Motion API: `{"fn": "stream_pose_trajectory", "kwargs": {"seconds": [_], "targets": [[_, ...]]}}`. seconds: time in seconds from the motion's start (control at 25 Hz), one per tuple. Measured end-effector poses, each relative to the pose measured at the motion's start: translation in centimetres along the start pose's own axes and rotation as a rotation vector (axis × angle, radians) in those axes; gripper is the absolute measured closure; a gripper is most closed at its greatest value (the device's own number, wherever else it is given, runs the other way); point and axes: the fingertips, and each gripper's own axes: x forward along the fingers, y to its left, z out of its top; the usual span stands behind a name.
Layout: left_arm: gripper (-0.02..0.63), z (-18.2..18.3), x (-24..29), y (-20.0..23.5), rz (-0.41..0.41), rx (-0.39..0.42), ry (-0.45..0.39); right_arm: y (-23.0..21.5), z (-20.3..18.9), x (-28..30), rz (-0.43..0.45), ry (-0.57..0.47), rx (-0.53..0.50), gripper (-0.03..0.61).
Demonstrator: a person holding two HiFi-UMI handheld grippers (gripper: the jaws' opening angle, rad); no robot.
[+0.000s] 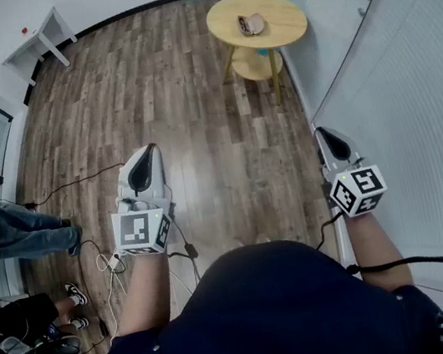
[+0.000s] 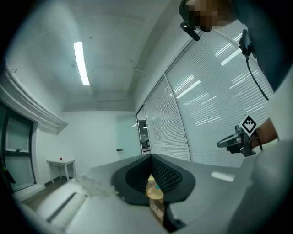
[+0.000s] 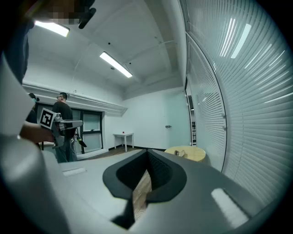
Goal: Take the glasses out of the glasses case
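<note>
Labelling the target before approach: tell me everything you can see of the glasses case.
The glasses case is small and tan-pink with a darker half on its left. It seems to lie open, but its material and contents are too small to tell. It rests near the middle of the round light-wood table, far ahead of the person, and only the tabletop touches it. The right gripper view shows it as a small pale shape on that top.

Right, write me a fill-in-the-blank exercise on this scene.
1. The small tan glasses case lies ____ the round light wooden table.
2. The left gripper and the right gripper each hold ____ between their shut fingers.
3. In the head view, the small white desk stands to that table's ____.
Missing words: on; nothing; left.
</note>
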Motion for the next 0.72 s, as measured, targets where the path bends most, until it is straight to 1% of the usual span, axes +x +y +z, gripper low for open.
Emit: {"fn": "stream_pose_trajectory", "kwargs": {"seconds": [0.12, 0.32, 0.56, 0.72], "targets": [[0.61, 0.2, 0.6, 0.1, -0.003, -0.013, -0.004, -0.1, 0.1, 0.5, 0.0, -0.001, -0.003, 0.569], [0.611, 0.5, 0.8, 0.0, -0.001, -0.011, -0.007, -0.3, 0.3, 0.6, 0.001, 0.0, -0.001, 0.569], [0.611, -0.1, 2.0, -0.6, -0.002, -0.011, 0.01, -1.5, -0.1, 0.9, 0.003, 0.003, 0.005, 0.569], [0.611, 0.0, 3.2, -1.6, -0.006, 0.001, 0.005, -3.0, 0.0, 0.6, -0.006, -0.037, 0.036, 0.569]]}}
